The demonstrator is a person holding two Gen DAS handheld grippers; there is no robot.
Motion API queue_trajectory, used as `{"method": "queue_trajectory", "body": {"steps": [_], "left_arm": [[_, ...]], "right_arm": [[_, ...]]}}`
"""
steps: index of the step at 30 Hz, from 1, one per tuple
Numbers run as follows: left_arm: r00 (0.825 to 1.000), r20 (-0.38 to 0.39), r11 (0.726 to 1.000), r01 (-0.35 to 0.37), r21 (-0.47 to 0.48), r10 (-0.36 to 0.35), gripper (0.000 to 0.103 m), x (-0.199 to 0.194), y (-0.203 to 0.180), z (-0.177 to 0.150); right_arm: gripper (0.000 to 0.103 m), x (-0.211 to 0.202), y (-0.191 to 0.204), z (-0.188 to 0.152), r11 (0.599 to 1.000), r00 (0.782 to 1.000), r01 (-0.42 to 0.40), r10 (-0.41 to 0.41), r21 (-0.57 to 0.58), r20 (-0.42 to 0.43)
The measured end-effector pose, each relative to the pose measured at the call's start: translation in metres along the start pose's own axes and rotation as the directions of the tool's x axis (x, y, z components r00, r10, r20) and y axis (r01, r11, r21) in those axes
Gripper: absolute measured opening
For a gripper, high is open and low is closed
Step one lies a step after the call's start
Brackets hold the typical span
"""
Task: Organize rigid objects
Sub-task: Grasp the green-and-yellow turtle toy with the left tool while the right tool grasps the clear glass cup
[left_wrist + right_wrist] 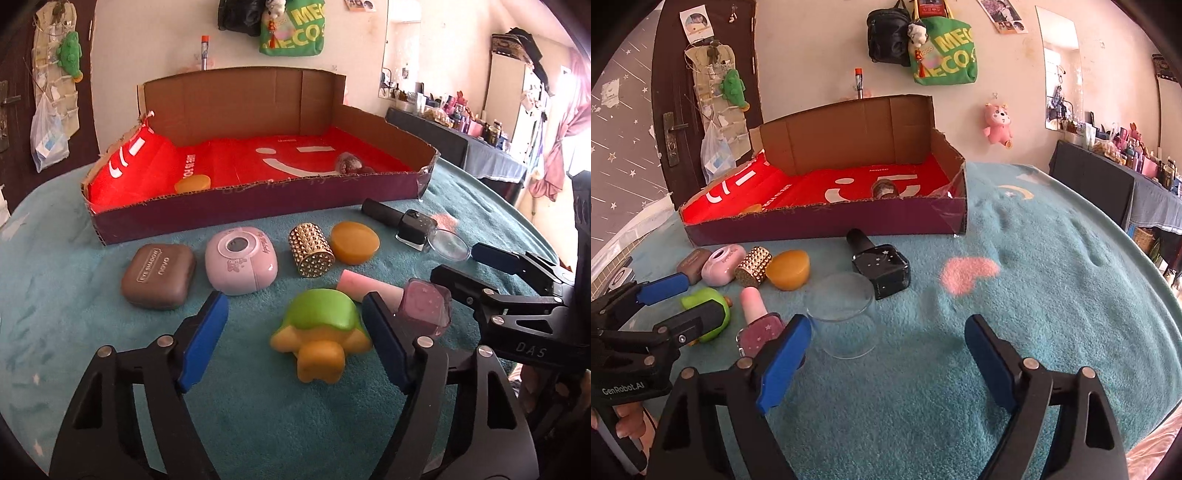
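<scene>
Both grippers are hanging over the teal blanket, nothing gripped. The left gripper has its jaws fairly wide, straddling the green turtle toy, pads not touching it. The right gripper is wide too, only bare blanket between its fingers, with the clear dish just past them. The loose items sit along the front wall of the cardboard box, toward the blanket's near-left part.

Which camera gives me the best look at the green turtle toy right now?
The left wrist view: the green turtle toy lies whole and close between the open left gripper fingers. In the right wrist view the turtle sits at the far left, partly hidden behind the left gripper's finger.
</scene>
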State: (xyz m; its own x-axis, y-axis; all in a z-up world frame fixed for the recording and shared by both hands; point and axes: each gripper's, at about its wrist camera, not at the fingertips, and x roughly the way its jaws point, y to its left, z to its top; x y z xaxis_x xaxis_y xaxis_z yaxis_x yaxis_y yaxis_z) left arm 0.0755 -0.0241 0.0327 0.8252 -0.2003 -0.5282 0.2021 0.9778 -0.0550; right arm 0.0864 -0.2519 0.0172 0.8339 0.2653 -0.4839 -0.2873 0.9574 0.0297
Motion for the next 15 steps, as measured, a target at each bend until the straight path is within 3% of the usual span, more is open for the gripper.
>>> {"method": "queue_trajectory", "body": {"steps": [5,8,10,15], "left_arm": [[0.999,-0.034,1.000,0.027,-0.012,-0.028,0.066,0.007,0.000,-0.001],[0.998,-0.037,0.999,0.052,-0.003,-0.052,0.052,0.007,-0.003,-0.001],[0.998,-0.036,0.998,0.055,0.006,-0.054,0.047,0.006,-0.005,0.000],[0.999,-0.007,0.999,0.053,-0.003,-0.053,0.047,-0.002,-0.001,0.005]], "right_arm": [[0.073,0.007,0.005,0.005,1.000,1.000,-0.022,0.022,-0.012,-0.011],[0.063,0.010,0.008,0.007,0.999,0.999,-0.050,0.049,-0.013,-0.018],[0.044,0.011,0.011,0.008,0.996,0.996,-0.093,0.092,-0.016,-0.022],[0.043,-0.001,0.021,0.010,0.994,0.996,-0.090,0.091,-0.054,0.020]]}}
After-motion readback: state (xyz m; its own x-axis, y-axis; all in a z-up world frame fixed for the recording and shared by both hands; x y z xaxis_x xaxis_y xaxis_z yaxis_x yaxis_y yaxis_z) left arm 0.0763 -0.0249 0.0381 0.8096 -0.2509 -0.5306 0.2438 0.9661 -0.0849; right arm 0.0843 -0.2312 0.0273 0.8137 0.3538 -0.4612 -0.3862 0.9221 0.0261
